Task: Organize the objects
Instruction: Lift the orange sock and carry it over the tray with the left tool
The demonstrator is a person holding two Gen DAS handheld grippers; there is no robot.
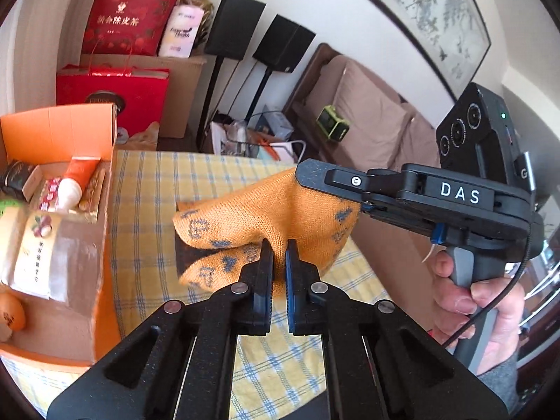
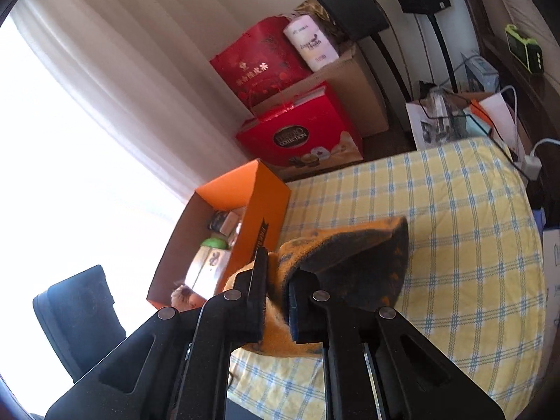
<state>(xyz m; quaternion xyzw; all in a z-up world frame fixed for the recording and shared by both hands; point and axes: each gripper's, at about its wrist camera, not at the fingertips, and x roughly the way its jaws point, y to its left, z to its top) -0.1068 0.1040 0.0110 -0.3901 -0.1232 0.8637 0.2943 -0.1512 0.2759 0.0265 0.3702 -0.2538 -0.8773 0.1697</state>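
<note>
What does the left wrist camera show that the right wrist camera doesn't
Only the left wrist view shows the right gripper with the hand holding it, and the framed painting. Only the right wrist view shows the bright curtained window and black chair. Both show the orange knitted cloth pinched by both grippers, the orange box and the checked tablecloth.

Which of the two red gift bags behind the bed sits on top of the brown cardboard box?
The taller red gift bag with gold Chinese lettering; the Ferrero-printed red bag stands lower, in front of the brown cardboard box.
</note>
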